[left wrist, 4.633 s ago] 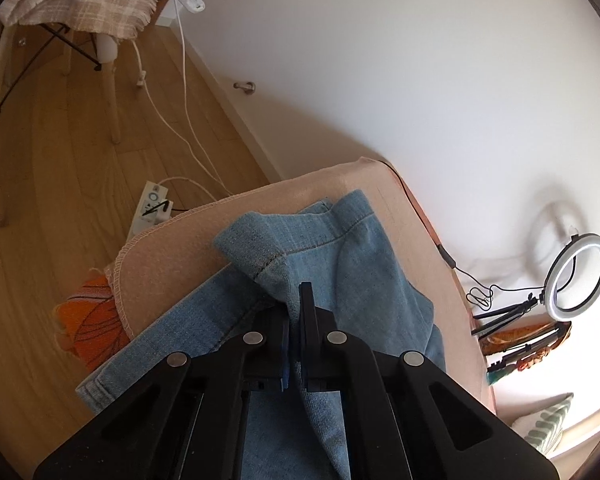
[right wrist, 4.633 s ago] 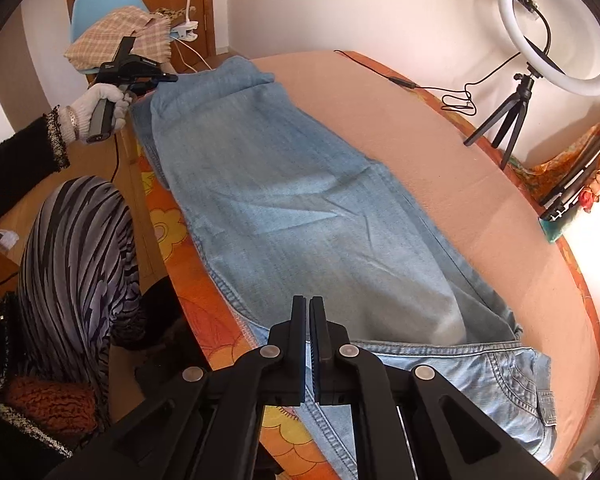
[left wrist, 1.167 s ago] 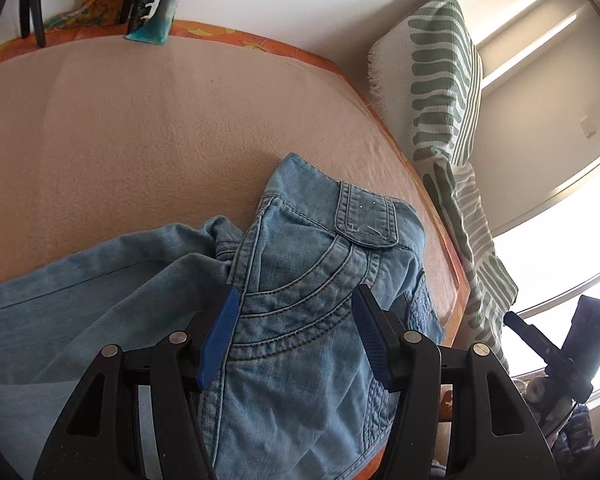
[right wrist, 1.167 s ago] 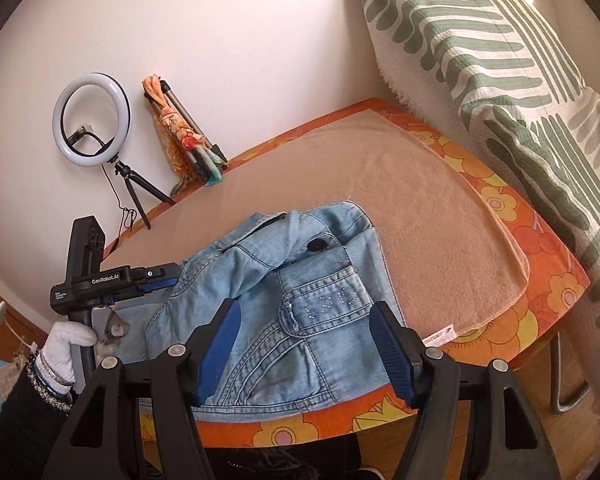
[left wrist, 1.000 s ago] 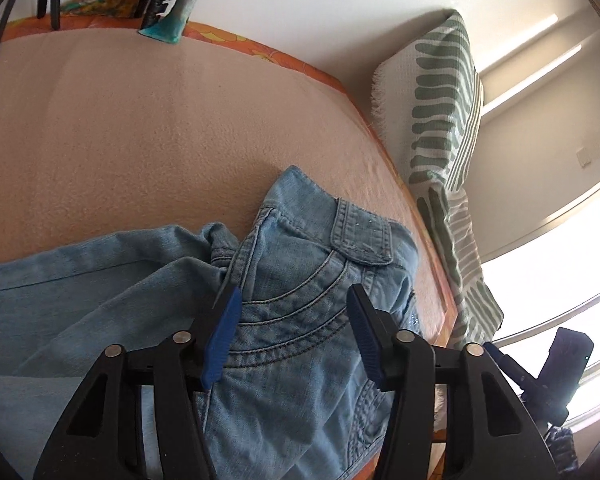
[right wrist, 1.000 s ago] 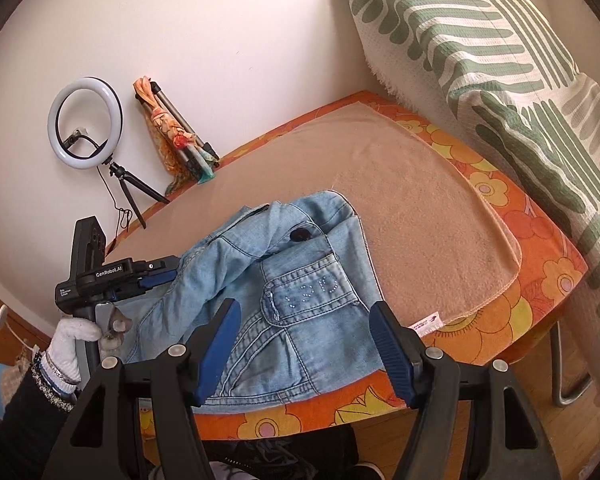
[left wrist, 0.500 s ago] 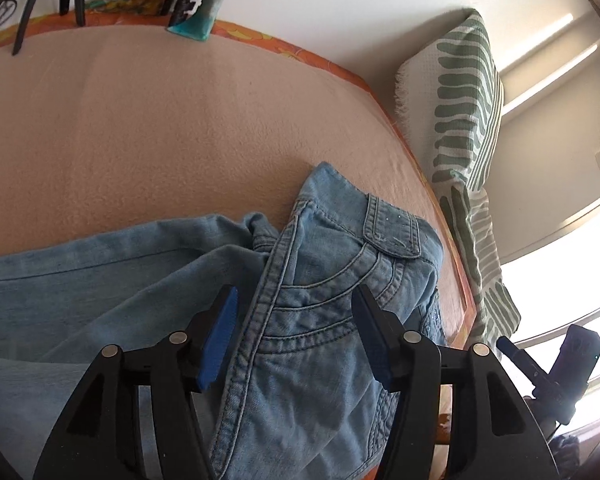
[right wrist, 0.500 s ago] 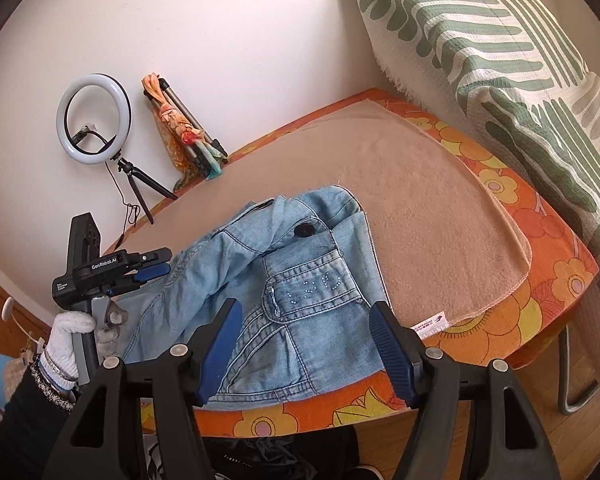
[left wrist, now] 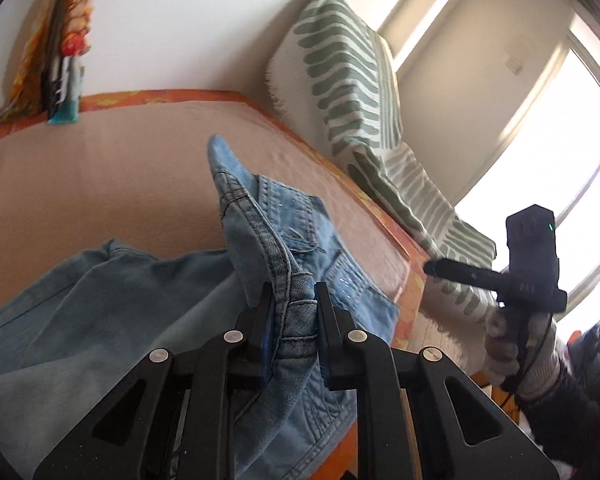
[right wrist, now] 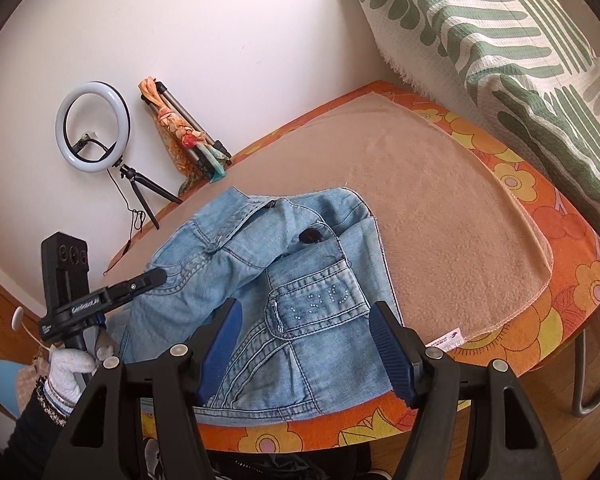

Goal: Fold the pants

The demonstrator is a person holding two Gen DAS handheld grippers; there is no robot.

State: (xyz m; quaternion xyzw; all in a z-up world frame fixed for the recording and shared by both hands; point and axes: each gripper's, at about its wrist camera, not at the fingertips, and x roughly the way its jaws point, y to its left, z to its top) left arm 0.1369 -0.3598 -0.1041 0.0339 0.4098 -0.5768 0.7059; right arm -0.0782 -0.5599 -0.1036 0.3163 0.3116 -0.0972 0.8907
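Observation:
Light blue denim pants (right wrist: pixel 284 276) lie bunched at the near end of a table covered by a tan blanket (right wrist: pixel 440 216); the waistband with a dark button and a studded back pocket faces up. My left gripper (left wrist: pixel 294 300) is shut on a thick seamed fold of the pants (left wrist: pixel 296 312) and lifts it into a ridge; it also shows at the left of the right wrist view (right wrist: pixel 156 276). My right gripper (right wrist: pixel 306 316) is open and empty, hovering above the pocket near the table's front edge, and shows in the left wrist view (left wrist: pixel 440 268).
A green-striped white cushion (right wrist: pixel 500 32) leans at the table's right end. A ring light on a tripod (right wrist: pixel 94 128) and a folded tripod with a scarf (right wrist: pixel 188 144) stand at the wall. The orange flowered cloth edge (right wrist: pixel 560 280) borders the blanket.
My left gripper has closed on a fold of the waistband area and raised it. The right gripper stayed open above the pants and barely moved.

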